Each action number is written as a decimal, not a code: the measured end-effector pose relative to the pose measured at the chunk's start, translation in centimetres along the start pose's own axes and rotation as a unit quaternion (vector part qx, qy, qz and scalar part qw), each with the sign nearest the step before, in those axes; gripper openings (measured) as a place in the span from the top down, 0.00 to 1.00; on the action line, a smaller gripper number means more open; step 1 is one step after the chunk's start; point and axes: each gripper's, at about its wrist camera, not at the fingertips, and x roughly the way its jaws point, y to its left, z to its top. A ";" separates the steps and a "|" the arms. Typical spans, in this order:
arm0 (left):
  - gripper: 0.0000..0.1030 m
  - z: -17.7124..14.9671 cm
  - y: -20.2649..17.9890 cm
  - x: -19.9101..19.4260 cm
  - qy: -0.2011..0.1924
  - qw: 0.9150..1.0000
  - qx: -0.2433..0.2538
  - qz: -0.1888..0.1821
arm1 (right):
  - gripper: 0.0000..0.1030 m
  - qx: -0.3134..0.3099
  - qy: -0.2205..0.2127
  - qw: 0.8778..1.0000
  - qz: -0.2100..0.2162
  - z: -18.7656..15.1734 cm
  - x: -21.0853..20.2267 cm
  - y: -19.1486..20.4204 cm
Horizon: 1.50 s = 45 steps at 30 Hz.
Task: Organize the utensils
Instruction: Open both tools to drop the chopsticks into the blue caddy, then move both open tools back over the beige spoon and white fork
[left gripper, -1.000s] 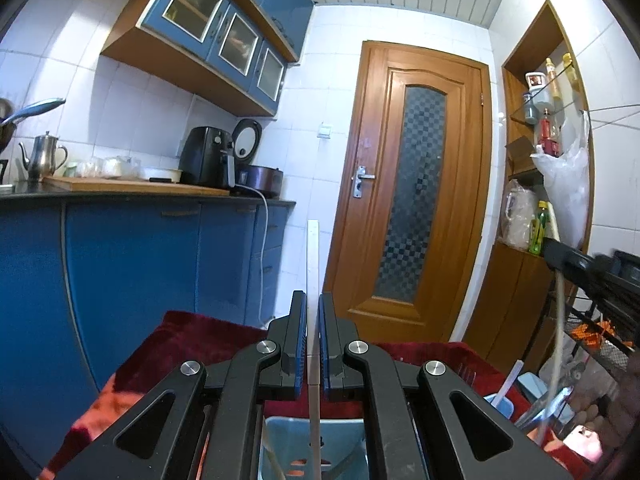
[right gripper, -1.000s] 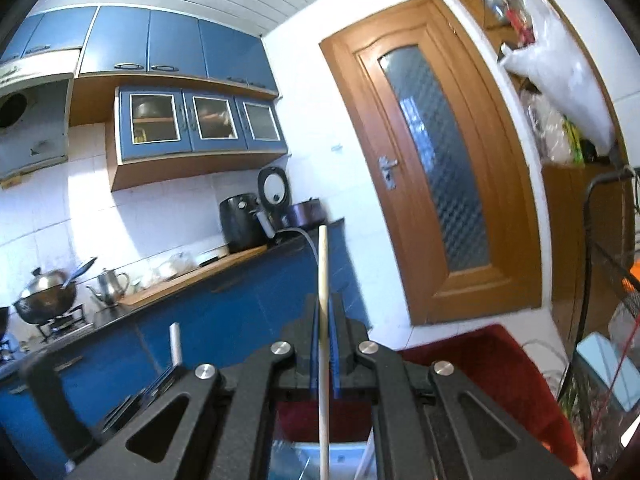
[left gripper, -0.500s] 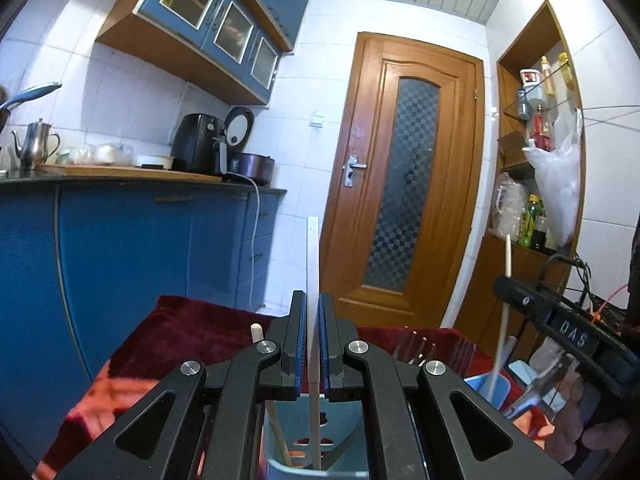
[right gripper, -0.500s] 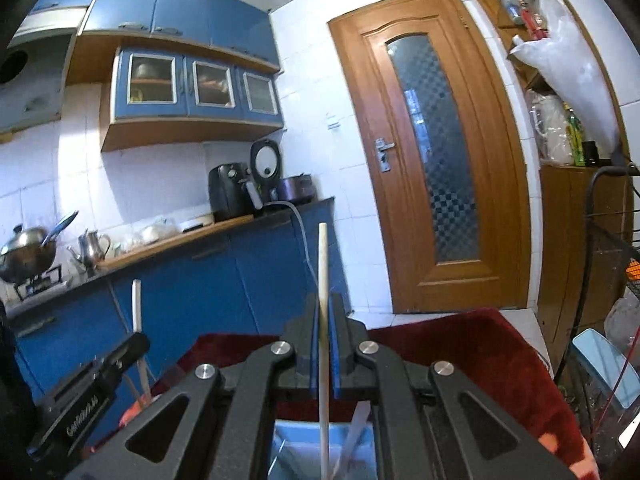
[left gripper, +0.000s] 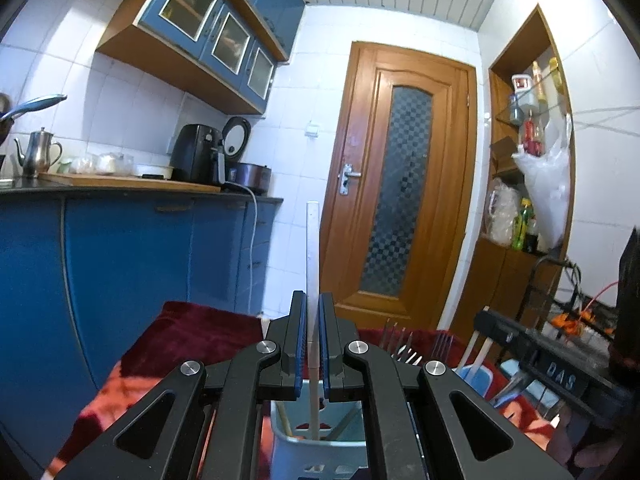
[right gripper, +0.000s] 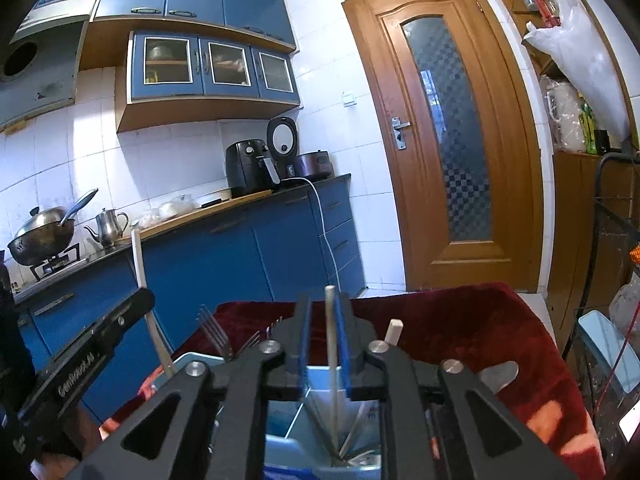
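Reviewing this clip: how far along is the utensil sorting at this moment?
Done: metal forks stand in the light blue plastic utensil holder, and a thin wooden chopstick stands loose in it between the right gripper's spread jaws. In hand: the left gripper clamps a white chopstick, lower end already inside the holder. Left: release it. No other waiting utensils are visible.

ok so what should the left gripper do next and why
Probably open the left gripper and let the white stick drop. Its lower end sits inside the caddy and it is upright, so a release should leave it standing there. The right gripper is open, with the other stick standing loose between its jaws.
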 end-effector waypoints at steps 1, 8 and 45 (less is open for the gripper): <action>0.94 0.2 0.1 -0.1 -0.002 1.000 -0.004 0.000 | 0.73 0.004 -0.001 1.000 0.001 -0.1 -0.2 0.0; 0.94 0.8 0.5 0.6 -0.012 0.999 -0.035 0.007 | 0.71 0.020 -0.006 1.000 0.013 0.0 -2.6 0.0; 0.62 -1.8 -1.7 -6.8 0.162 0.986 0.014 -0.028 | 0.69 0.053 0.063 0.997 0.010 -3.4 -10.7 -1.2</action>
